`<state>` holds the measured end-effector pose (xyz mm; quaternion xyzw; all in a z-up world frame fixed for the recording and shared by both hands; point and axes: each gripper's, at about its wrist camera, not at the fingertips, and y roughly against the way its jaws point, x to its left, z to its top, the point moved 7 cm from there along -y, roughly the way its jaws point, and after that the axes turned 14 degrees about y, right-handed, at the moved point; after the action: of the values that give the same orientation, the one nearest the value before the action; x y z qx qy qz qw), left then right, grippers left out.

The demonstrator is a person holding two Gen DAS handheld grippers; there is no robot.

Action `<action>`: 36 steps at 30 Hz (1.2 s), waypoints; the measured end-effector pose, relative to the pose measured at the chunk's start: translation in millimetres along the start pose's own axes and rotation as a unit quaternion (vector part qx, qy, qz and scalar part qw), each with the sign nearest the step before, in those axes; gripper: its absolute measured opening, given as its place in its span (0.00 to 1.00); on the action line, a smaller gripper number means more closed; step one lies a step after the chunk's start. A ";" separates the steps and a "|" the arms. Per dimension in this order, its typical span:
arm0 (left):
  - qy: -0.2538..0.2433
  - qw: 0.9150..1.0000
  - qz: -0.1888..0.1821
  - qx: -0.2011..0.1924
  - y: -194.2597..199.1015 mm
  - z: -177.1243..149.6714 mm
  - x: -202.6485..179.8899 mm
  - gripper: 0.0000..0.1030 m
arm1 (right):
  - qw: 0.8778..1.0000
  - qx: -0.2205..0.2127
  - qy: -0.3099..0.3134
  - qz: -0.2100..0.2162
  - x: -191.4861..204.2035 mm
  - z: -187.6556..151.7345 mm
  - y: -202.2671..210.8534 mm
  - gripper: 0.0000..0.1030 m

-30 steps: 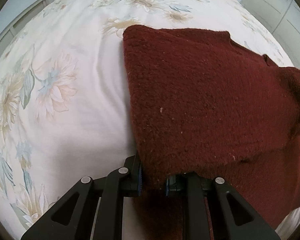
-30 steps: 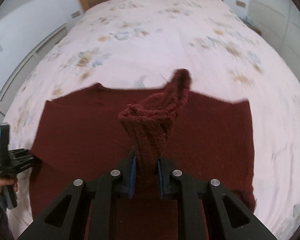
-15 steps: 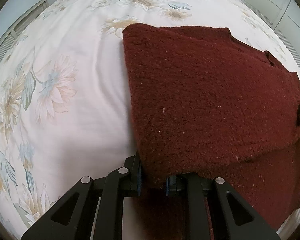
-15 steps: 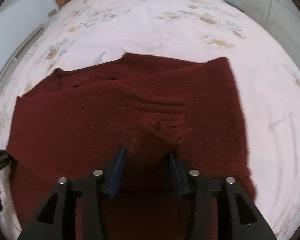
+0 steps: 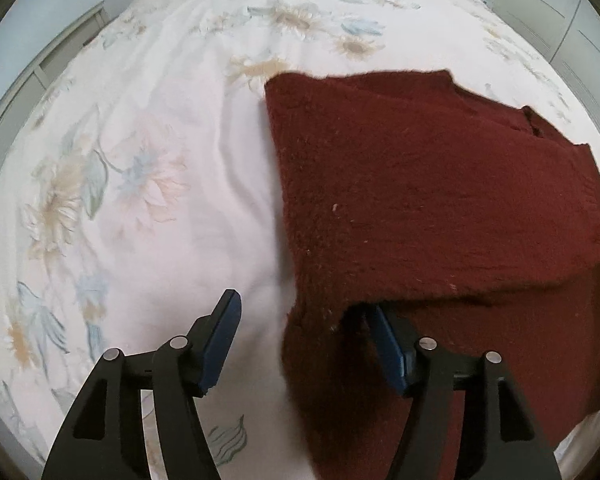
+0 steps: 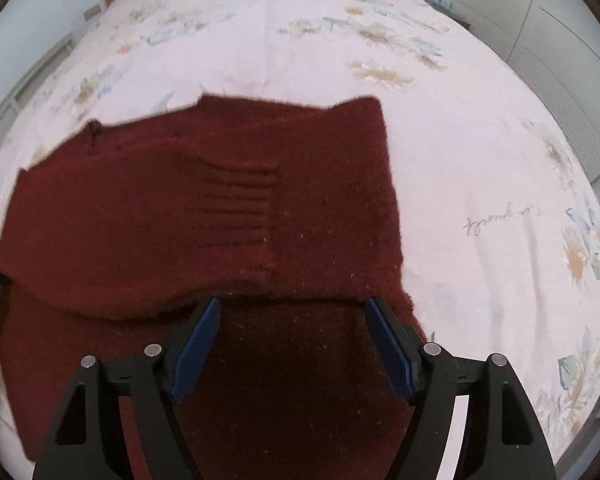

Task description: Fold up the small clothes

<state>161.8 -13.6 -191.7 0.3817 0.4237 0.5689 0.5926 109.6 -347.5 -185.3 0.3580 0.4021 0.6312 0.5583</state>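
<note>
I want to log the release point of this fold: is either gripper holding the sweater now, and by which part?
Neither. The left gripper and right gripper have just been opening; their jaws stand apart over the folded red sweater, pads clear.

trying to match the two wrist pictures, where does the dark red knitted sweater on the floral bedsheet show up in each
Left wrist: dark red knitted sweater fills the right half, its near edge between the open left gripper fingers.
Right wrist: it spans left to centre, beyond and under the open right gripper.
Shared landmark: the folded-over flap's lower edge.
</note>
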 end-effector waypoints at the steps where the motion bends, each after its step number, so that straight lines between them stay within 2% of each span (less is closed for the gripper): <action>1: -0.001 1.000 0.000 -0.004 5.8 0.7 -1.8 0.64 | 1.000 -0.006 -0.003 0.006 -1.1 5.1 3.9 0.74; 5: -0.007 1.000 -0.004 -0.020 26.3 6.5 -11.3 0.70 | 1.000 -0.011 0.000 0.024 -1.1 28.8 5.0 0.74; 8: -0.007 1.000 -0.002 -0.025 34.3 10.7 -22.9 0.89 | 0.999 0.003 0.008 0.042 4.6 45.8 -13.8 0.74; 11: -0.016 0.999 -0.007 -0.032 32.2 15.0 -31.5 0.91 | 0.997 0.030 0.000 0.070 9.6 55.1 -41.9 0.74; 13: -0.020 0.999 -0.009 -0.032 29.2 15.3 -36.9 0.94 | 0.996 0.053 -0.005 0.072 12.2 56.2 -59.9 0.73; 14: -0.021 0.999 -0.011 -0.033 26.8 15.4 -42.4 0.99 | 0.996 0.056 -0.003 0.074 14.7 56.6 -64.6 0.69; 15: -0.021 0.999 -0.012 -0.032 25.4 18.1 -48.2 0.99 | 0.996 0.058 0.004 0.073 18.4 56.9 -68.6 0.65; 16: -0.021 0.999 -0.014 -0.031 22.5 18.1 -52.1 0.99 | 0.996 0.058 0.013 0.072 22.5 57.4 -70.5 0.56; 17: -0.021 0.999 -0.016 -0.028 19.5 18.1 -53.4 0.99 | 0.995 0.057 0.024 0.074 27.0 57.9 -70.8 0.42; 18: -0.021 0.999 -0.018 -0.026 17.5 17.6 -53.6 0.99 | 0.995 0.058 0.035 0.073 30.3 58.6 -70.4 0.32; 19: -0.022 0.999 -0.019 -0.024 16.2 17.5 -53.3 0.99 | 0.994 0.056 0.049 0.080 34.6 60.0 -68.2 0.13; 20: -0.023 0.999 -0.020 -0.022 14.1 17.6 -55.6 0.99 | 0.993 0.050 0.059 0.083 38.1 62.3 -63.6 0.12; 22: -0.026 0.999 -0.023 -0.021 11.7 18.0 -60.7 0.99 | 0.994 0.022 0.089 0.051 39.9 70.1 -49.0 0.12; 26: -0.027 0.999 -0.025 -0.020 11.7 17.2 -66.6 0.99 | 0.996 -0.026 0.082 0.032 35.7 79.5 -30.4 0.12; 30: -0.030 0.999 -0.023 -0.019 9.3 17.0 -71.2 0.99 | 0.996 0.001 0.084 0.027 36.7 74.1 -52.5 0.14; 33: -0.032 0.999 -0.024 -0.016 6.4 15.2 -75.0 0.99 | 0.998 0.012 0.068 0.005 29.4 68.0 -59.9 0.38; 34: -0.034 0.999 -0.027 -0.018 5.7 15.0 -76.7 0.99 | 0.998 0.006 0.058 -0.004 26.6 66.5 -54.7 0.55; 35: -0.035 0.999 -0.029 -0.021 5.5 15.2 -78.1 0.99 | 0.999 0.000 0.052 -0.002 26.2 66.5 -49.7 0.67; 36: -0.036 0.999 -0.029 -0.023 4.0 15.6 -79.4 0.99 | 0.999 -0.011 0.043 0.004 26.4 65.3 -41.4 0.71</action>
<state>175.5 -92.1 -177.1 0.3758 0.4000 0.5471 0.6320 182.5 -312.0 -195.3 0.3260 0.4172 0.6529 0.5417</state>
